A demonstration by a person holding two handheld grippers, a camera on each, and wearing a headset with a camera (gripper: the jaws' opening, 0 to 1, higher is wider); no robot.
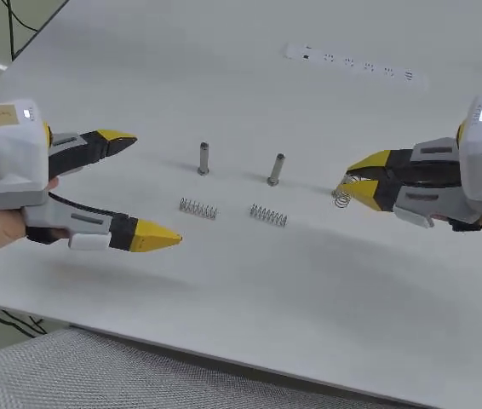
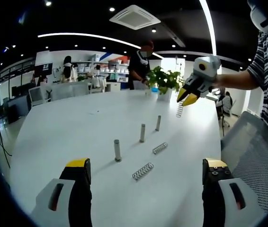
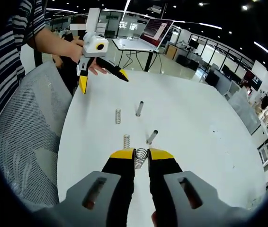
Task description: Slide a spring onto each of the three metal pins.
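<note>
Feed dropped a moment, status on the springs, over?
Left gripper open, empty. Right gripper shut on a spring, near the end pin. Two loose springs lie on the table; no pin loaded. Nothing in the way.

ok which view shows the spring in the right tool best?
Right gripper view: the spring sits close up, pinched between the right tool's yellow tips. Head view shows it partly hidden behind those tips. Left gripper view shows it small and far, hanging below the tool.
</note>
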